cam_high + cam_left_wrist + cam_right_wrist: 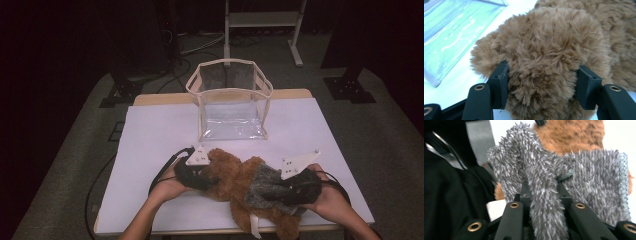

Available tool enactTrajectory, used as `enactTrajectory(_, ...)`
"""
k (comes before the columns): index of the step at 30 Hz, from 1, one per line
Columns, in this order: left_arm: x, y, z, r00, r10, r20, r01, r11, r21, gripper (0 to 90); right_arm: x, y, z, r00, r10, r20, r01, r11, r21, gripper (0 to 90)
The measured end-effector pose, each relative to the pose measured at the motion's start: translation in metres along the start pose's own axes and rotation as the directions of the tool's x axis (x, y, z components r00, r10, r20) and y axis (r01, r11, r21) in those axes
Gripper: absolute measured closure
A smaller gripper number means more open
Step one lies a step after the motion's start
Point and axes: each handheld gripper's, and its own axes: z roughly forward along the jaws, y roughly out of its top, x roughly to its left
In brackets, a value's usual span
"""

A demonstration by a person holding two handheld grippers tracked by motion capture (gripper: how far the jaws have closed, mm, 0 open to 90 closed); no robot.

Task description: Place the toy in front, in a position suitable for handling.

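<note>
A brown plush bear (232, 172) in a grey fuzzy garment (262, 184) lies near the front edge of the white-covered table (150, 135). My left gripper (200, 175) is at the bear's left end. In the left gripper view the gripper (541, 82) has both black pads pressed into a rounded lump of the bear's brown fur (549, 42). My right gripper (295, 190) is at the bear's right side. In the right gripper view the gripper (544, 195) is shut on a fold of the grey garment (594, 177), with the bear's brown fur (571, 135) beyond it.
A clear plastic bag (230, 100) with a cream rim stands open-topped at the table's far middle; the bag's wall (446, 32) lies close to the bear's left. Cables trail off the table's left side. Dark floor and a stand's legs lie behind.
</note>
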Motion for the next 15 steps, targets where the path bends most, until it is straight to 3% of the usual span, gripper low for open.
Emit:
enactTrajectory(7, -0.003, -0.009, -0.005, 0.9948, -0.011, 0.101, 0.012, 0.9998, -0.016, 37.8, -0.014, 0.005, 0.014, 0.9977, -0.041, 0.054, 0.038, 0.998, 0.054, 74.1)
enactTrajectory(12, -0.008, -0.007, -0.001, 0.9934, -0.01, 0.114, 0.013, 0.9997, -0.023, 37.2, -0.027, 0.011, 0.015, 0.995, -0.06, 0.08, 0.054, 0.996, 0.076, 74.2)
enactTrajectory(15, -0.014, 0.001, 0.005, 0.9926, -0.008, 0.121, 0.012, 0.9995, -0.03, 36.8, -0.042, 0.016, 0.011, 0.9925, -0.058, 0.108, 0.049, 0.995, 0.09, 74.1)
